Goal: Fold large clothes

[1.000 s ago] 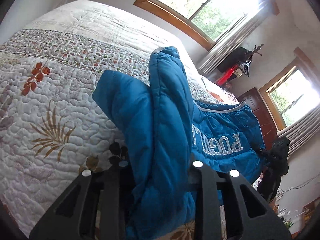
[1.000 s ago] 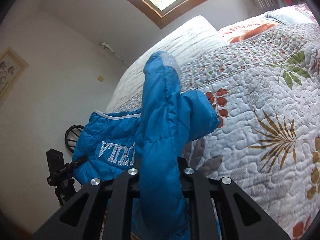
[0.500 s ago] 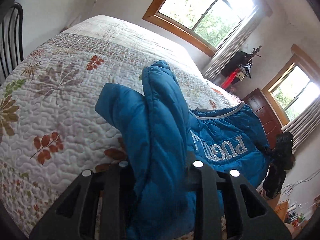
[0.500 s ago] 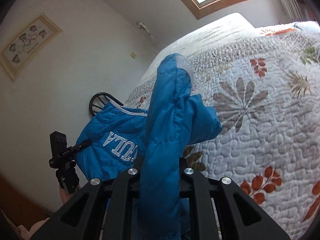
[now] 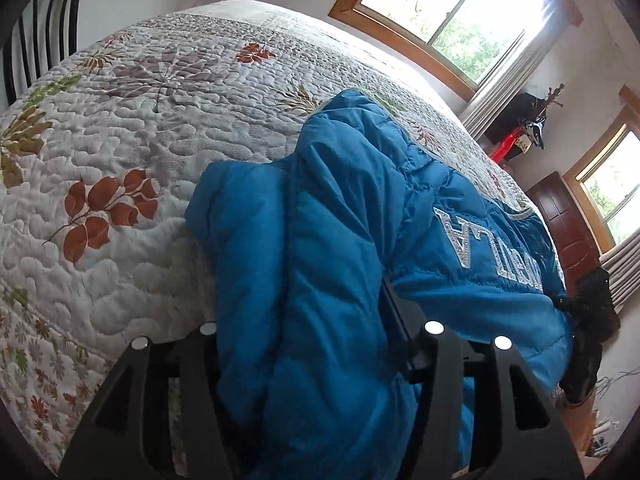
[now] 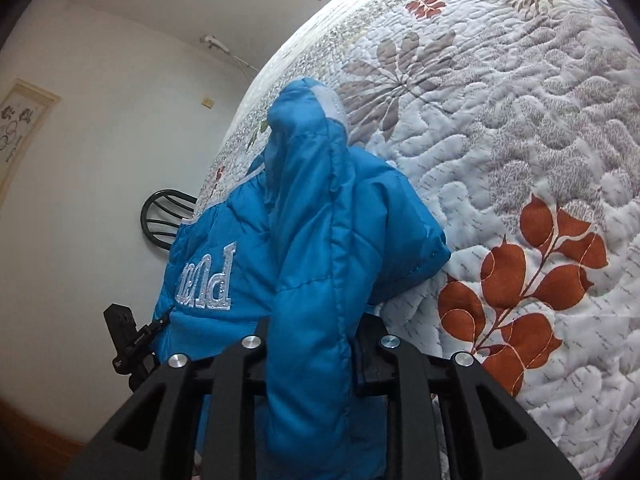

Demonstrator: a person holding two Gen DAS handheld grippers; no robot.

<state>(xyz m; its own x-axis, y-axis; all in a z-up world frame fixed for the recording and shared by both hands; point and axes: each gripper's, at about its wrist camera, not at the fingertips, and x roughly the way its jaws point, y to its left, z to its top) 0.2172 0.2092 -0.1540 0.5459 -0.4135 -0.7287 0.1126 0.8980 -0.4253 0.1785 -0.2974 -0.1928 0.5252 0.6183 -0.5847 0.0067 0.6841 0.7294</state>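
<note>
A blue puffer jacket (image 5: 328, 240) with white embroidered lettering hangs between both grippers over the quilted bed (image 5: 140, 120). My left gripper (image 5: 316, 332) is shut on a thick fold of the jacket, which bulges up and hides the fingertips. My right gripper (image 6: 316, 340) is shut on another fold of the same jacket (image 6: 316, 240), a sleeve with a grey cuff standing up in front of it. The other gripper shows at the jacket's far edge in each view, the right one in the left wrist view (image 5: 592, 320), the left one in the right wrist view (image 6: 128, 336).
The floral quilt (image 6: 520, 140) covers the bed. A black metal chair (image 5: 36, 32) stands at the bed's side and also shows in the right wrist view (image 6: 164, 216). Windows (image 5: 448, 12) and a dark wooden cabinet (image 5: 568, 224) line the far walls.
Both grippers have carried the jacket down and along the bed toward the chair end, and the quilt now looks closer. The lettered panel has bunched nearer between them. Both grips are unchanged.
</note>
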